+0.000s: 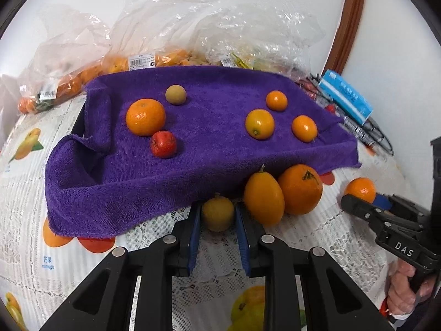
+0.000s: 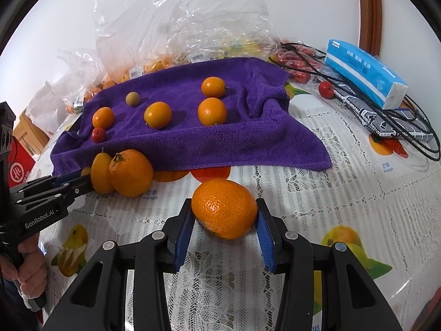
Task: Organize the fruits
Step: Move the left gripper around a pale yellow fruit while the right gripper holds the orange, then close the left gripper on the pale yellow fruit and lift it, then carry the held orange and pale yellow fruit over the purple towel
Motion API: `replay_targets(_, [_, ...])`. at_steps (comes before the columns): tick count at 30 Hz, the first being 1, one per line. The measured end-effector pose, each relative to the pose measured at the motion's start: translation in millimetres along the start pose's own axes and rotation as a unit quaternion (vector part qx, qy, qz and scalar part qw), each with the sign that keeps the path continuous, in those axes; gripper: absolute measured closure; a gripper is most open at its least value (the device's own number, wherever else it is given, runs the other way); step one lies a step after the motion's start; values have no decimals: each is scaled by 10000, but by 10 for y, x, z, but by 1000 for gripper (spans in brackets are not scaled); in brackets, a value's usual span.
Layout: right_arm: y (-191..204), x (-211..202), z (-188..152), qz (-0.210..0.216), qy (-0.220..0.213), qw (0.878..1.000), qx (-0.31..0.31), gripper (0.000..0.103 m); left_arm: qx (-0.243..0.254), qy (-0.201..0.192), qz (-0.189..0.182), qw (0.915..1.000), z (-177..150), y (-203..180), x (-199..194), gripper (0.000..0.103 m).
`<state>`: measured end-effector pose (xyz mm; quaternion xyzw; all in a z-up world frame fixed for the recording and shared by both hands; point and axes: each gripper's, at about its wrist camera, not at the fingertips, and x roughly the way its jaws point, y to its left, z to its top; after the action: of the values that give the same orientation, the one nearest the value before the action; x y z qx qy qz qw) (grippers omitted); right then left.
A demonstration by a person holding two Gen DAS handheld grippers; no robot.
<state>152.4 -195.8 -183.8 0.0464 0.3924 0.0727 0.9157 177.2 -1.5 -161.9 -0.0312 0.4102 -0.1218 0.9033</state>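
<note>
**Both grippers clamped on fruit at the towel's near edge**

While the left gripper (image 1: 217, 215) pinches a small round tan-yellow longan (image 1: 217, 213) between its blue pads, the right gripper (image 2: 224, 220) is clamped on a mandarin (image 2: 224, 208) with dimpled, glossy peel. Both fruits sit low over the tablecloth (image 2: 344, 193), a white lace-patterned sheet printed with fruit pictures.

Just beyond the longan runs the near hem of a purple towel (image 1: 193, 143), a soft, fuzzy cloth whose raised, rumpled borders make a shallow tray shape. Its front edge droops onto the table. An oval kumquat (image 1: 263, 200) and a stemmed orange (image 1: 300, 190) lie touching each other against that hem, just right of the left gripper, so room there is tight. Open tablecloth stretches around the right gripper, with the towel's hem a little beyond the mandarin.

On the towel lie two loose groups, well apart: at left an orange fruit (image 1: 145, 116), a red berry-like fruit (image 1: 163, 144) just beside it, and a tan ball (image 1: 175, 94); at right three small orange citrus (image 1: 259, 124), near one another but not touching.

Behind the towel, crinkled clear plastic bags (image 1: 171, 22) hold more orange fruit. At the far right, a blue tissue pack (image 2: 363, 74) rests on black cables, with a lone red fruit (image 2: 326, 89) beside them.
</note>
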Motion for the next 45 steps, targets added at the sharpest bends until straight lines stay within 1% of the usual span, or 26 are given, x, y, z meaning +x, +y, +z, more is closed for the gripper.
replay_targets(4, [-73, -21, -3, 251, -64, 9995, 166, 60, -1, -414, -98, 9991, -24, -8, -150, 80])
replay_targets(7, [-86, -60, -9, 406, -165, 9988, 209, 60, -20, -490, -101, 9987, -19, -15, -177, 80])
replay_targets(9, [-93, -95, -17, 439, -253, 9984, 238, 60, -85, -527, -174, 9984, -12, -3, -189, 80])
replay_targets(12, [-116, -138, -29, 485, -353, 9977, 319, 60, -151, -683, -225, 9973, -11, 7, -248, 80])
replay_targets(16, [-164, -181, -34, 504, -472, 9967, 425, 60, -275, -908, -384, 9948, -12, 39, -357, 80])
replay_targets(19, [-163, -205, -41, 479, -537, 9965, 432, 60, -356, -1035, -412, 9931, -17, 75, -414, 80])
replay_targets(21, [-157, -209, -43, 459, -542, 9966, 426, 60, -446, -1089, -460, 9920, -11, 112, -441, 80])
replay_targets(27, [-167, -240, -56, 361, -586, 9965, 472, 60, -567, -1180, -451, 9904, -3, 152, -484, 80])
replay_targets(39, [-135, -244, -54, 167, -579, 9973, 429, 60, -581, -1277, -495, 9889, 0, 155, -543, 80])
replay_targets(45, [-141, -248, -57, 149, -573, 9973, 436, 60, -564, -1285, -512, 9888, -1, 137, -555, 80])
